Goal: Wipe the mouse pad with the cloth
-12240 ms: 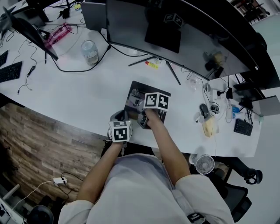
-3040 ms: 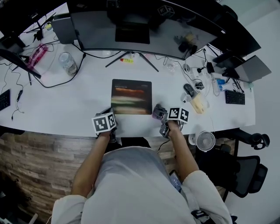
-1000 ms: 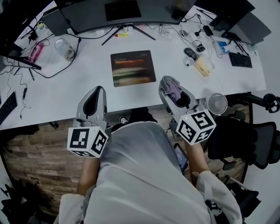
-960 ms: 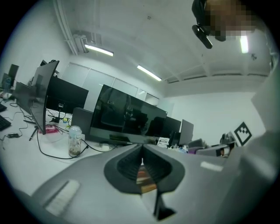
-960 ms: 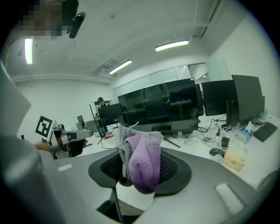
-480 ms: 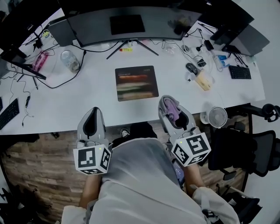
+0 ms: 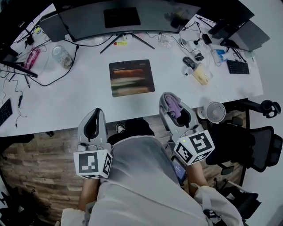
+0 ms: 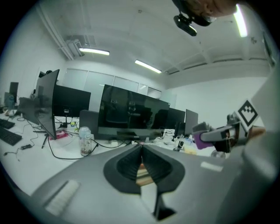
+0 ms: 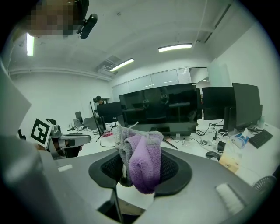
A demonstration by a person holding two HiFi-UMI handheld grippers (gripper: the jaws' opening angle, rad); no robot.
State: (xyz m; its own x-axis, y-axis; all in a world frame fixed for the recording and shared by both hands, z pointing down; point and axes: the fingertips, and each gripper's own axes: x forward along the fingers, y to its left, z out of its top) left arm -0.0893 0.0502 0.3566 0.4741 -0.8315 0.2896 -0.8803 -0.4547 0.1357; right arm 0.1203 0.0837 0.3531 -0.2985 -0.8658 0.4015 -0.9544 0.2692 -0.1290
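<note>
Head view: the mouse pad is seen lying flat on the white desk, in front of the stand of the wide monitor. Both grippers are held at the near edge of the desk, clear of the pad. The left gripper is placed to the pad's near left and well apart from it. The right gripper is raised close to the pad's near right corner. In the left gripper view the two jaws are shown pressed together, with nothing caught between them. In the right gripper view the cloth, grey and purple and bunched into a wad, is pinched between the jaws, with its folds hanging down over the dark pads. A small fan is seen at the desk edge to the right of the right gripper. A mouse and a clear jar are set farther back on the desk.
</note>
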